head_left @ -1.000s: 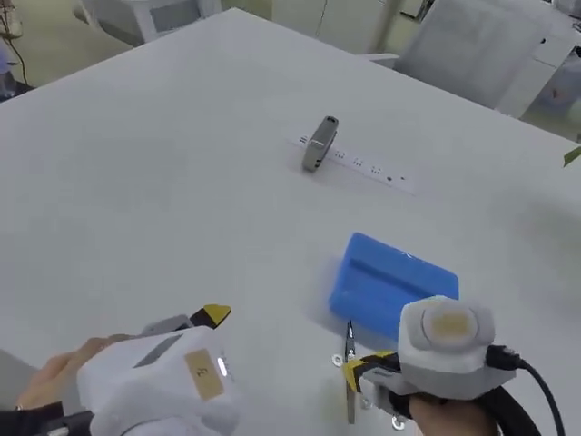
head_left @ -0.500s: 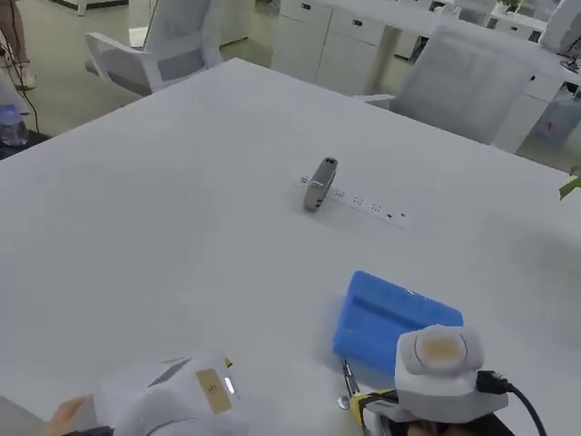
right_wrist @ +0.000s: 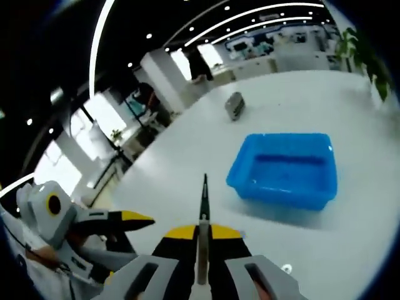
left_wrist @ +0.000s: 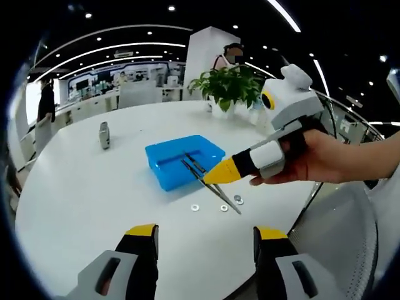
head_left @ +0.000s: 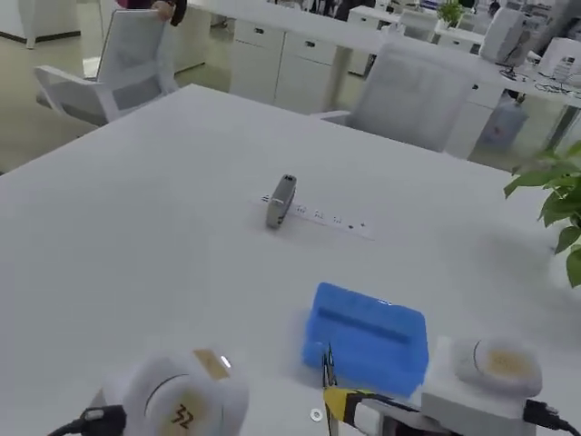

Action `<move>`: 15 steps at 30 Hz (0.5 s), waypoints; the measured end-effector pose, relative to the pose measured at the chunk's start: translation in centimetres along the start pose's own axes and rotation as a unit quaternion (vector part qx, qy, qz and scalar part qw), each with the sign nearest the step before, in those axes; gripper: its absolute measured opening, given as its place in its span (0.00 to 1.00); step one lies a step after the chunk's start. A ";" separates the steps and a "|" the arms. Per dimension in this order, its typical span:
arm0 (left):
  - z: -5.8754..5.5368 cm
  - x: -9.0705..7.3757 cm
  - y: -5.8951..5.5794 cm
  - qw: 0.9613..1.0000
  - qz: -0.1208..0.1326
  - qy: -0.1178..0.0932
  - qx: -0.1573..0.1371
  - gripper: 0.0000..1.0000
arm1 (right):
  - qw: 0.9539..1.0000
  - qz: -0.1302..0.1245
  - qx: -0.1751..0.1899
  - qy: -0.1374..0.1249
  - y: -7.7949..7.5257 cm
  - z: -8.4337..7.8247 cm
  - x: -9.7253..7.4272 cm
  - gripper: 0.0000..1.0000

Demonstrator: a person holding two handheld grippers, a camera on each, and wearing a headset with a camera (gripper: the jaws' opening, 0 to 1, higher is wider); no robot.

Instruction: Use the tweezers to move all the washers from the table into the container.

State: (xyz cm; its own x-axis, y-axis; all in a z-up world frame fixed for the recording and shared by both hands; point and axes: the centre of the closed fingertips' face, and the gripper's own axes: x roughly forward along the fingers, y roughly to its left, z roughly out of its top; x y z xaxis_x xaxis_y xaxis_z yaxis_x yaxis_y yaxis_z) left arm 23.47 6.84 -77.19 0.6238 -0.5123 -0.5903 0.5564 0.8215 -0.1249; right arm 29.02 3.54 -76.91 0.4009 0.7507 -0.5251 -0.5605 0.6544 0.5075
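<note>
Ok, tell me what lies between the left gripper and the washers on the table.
Only bare table. In the left gripper view, nothing sits between the left gripper and the washers.

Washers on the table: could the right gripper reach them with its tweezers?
Probably yes. The washers lie on bare table beside the container, with nothing covering them, and the right gripper holds the tweezers close by.

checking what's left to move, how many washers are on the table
3 washers in the left gripper view, all on the table beside the blue container: one leftmost, one in the middle, one by the tweezers' tip. Others may be hidden.
</note>
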 end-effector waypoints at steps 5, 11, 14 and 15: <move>1.3 0.8 -1.8 0.999 -0.028 -0.014 -0.033 0.53 | 0.996 0.038 0.062 -0.053 2.2 1.4 -1.4 0.02; 1.8 1.7 -2.5 0.999 -0.031 -0.013 -0.037 0.38 | 0.984 0.064 0.142 -0.091 2.7 1.6 -2.6 0.02; 1.8 1.8 -2.9 0.999 -0.037 -0.011 -0.031 0.25 | 0.980 0.067 0.161 -0.100 2.4 1.2 -3.2 0.02; 1.8 1.7 -3.1 0.999 -0.039 -0.010 -0.030 0.22 | 0.979 0.067 0.162 -0.101 2.3 1.1 -3.3 0.02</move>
State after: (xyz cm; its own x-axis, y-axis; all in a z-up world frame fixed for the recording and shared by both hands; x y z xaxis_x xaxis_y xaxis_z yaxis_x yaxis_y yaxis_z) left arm 23.83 2.99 -76.35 0.5910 -0.5800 -0.5606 0.5707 0.7918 -0.2176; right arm 27.17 2.68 -73.24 0.4937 0.8127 -0.3096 -0.3711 0.5188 0.7701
